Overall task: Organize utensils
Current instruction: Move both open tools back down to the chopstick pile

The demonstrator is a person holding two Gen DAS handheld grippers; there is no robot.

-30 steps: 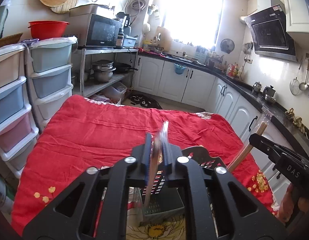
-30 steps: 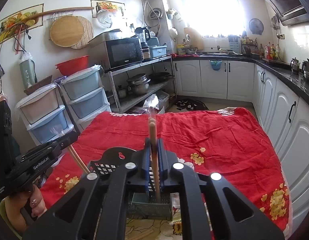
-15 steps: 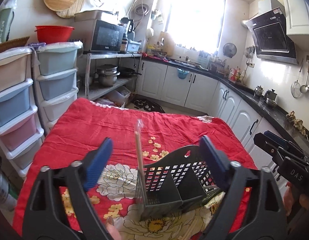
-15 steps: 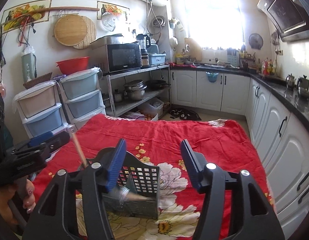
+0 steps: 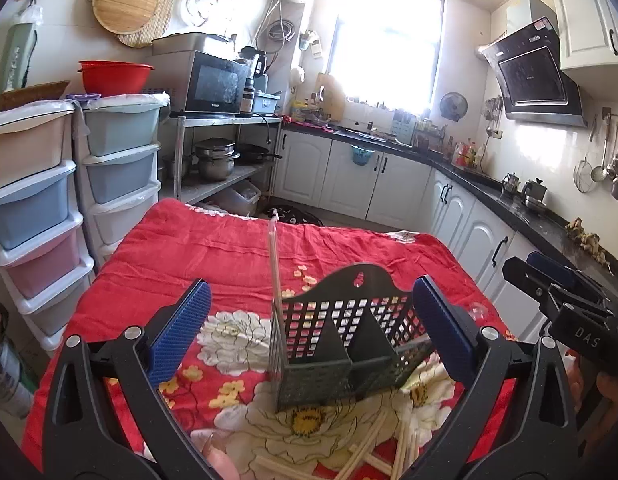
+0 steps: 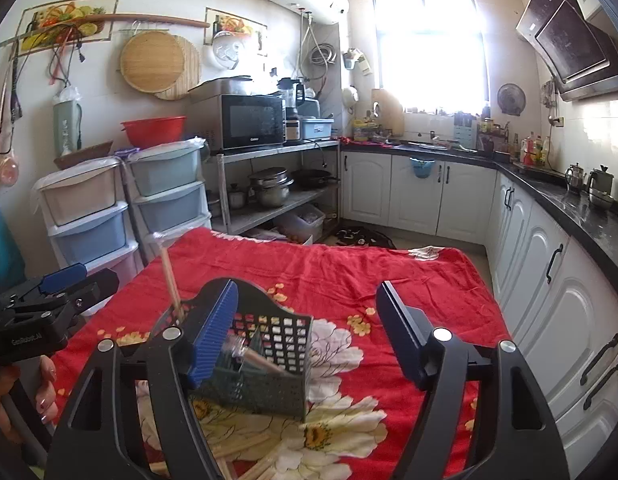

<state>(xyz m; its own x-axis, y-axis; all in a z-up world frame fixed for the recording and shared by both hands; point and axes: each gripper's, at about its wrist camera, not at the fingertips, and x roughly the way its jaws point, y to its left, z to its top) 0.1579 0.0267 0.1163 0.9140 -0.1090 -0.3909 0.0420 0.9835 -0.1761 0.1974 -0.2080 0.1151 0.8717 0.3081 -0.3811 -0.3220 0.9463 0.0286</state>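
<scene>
Chopsticks (image 5: 275, 280) in basket (image 5: 341, 344), tips hidden

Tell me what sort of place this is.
A home kitchen, most likely: a range hood hangs over a black countertop on white cabinets, a microwave sits on a metal rack, and ladles hang on the wall.

A red cloth (image 5: 213, 256) with white and yellow flowers covers the bench. On it stands a dark grey-green lattice basket (image 5: 341, 344). Pale wooden chopsticks (image 5: 365, 446) lie at lower centre. The fingers (image 5: 177, 332) carry ribbed blue pads on black frames. A red basin (image 6: 153, 130) sits upper left.
</scene>
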